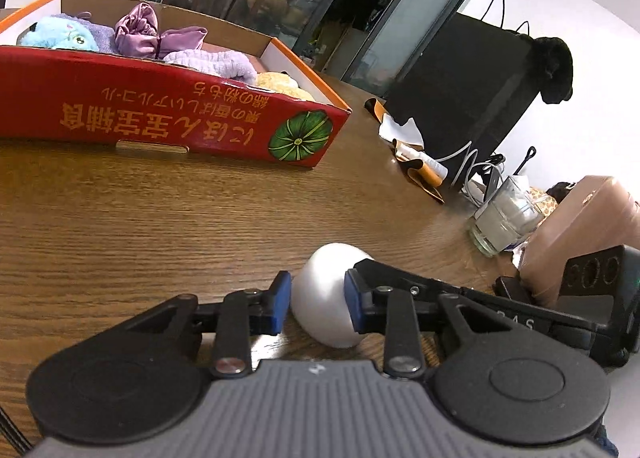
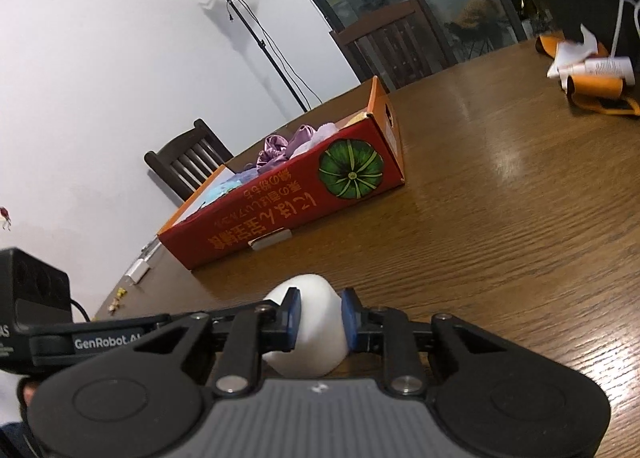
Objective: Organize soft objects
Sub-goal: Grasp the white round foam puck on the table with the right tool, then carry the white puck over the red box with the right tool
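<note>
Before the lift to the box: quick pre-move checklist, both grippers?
1. Left gripper pads pressing the white soft object: ok.
2. Right gripper pads pinching it, dented sides: ok.
3. Object off the table: not ok, it looks to be resting there.
4. Red box open on top: ok.
5. Free room inside among the plush toys and purple cloth: cannot tell.
6. Table between object and box clear: ok.

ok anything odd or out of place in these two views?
Yes: both grippers pinch one small white squishy ball on the wooden table, left gripper, right gripper. The red cardboard box text reads upside down.
</note>
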### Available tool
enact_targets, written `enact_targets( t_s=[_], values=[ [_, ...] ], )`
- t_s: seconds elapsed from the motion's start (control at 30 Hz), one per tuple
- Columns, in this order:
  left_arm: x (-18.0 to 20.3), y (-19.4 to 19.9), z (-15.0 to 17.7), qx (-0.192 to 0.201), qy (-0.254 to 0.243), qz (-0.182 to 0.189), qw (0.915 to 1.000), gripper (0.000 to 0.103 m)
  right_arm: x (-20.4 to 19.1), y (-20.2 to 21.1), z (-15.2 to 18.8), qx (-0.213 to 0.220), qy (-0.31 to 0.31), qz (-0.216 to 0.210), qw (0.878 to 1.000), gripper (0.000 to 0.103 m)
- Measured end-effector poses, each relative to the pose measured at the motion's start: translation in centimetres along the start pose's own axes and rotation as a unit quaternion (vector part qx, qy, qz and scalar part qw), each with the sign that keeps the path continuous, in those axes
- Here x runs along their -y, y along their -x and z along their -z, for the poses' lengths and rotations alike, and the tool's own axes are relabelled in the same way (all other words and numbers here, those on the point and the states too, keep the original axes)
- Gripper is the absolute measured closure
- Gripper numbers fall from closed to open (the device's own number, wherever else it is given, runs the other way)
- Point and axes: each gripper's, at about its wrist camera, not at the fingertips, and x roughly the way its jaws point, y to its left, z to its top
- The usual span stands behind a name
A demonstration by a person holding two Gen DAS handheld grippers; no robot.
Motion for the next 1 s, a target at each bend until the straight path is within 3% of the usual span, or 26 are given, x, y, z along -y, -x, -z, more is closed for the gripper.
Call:
enact_targets(
  t_s=[0.1, 0.2, 0.43, 0.63, 0.77, 0.87, 1.0],
  values=[
    [1.0, 0.6, 0.2, 0.000, -0.016, -0.010, 0.9998, 0.079, 0.2, 0.0, 0.0, -0.005, -0.004, -0.008, 1.000, 0.082],
    [1.8, 1.8, 1.1, 0.006, -0.034, -0.022, 0.9992, 0.079, -2.1, 0.6, 0.9, -0.003, 0.045, 0.014, 0.999, 0.084],
    [0.2, 7.6, 3.8, 0.039, -0.010, -0.023, 0.9989, 0.079, -6.2, 1.9, 3.1, -0.022, 0.057, -0.008, 0.998, 0.085],
    [-1.4, 11.2, 3.4, 0.082, 0.005, -0.024, 0.9964, 0.079, -10.2, 1.5, 3.4, -0.024, 0.092, -0.023, 0.995, 0.085],
    [-1.3, 12.7, -0.1, 0.122, -0.026, -0.020, 0.9921, 0.079, -12.5, 1.3, 0.8, -0.005, 0.118, -0.031, 0.992, 0.085],
    [-1.5, 13.7, -4.7, 0.158, -0.062, -0.016, 0.9854, 0.079, -15.0, 0.7, -3.1, 0.025, 0.157, -0.039, 0.987, 0.085],
    [-4.1, 12.8, -11.8, 0.169, -0.045, -0.012, 0.9845, 0.079, -16.9, -2.6, -10.0, 0.049, 0.165, -0.062, 0.983, 0.085]
  ],
)
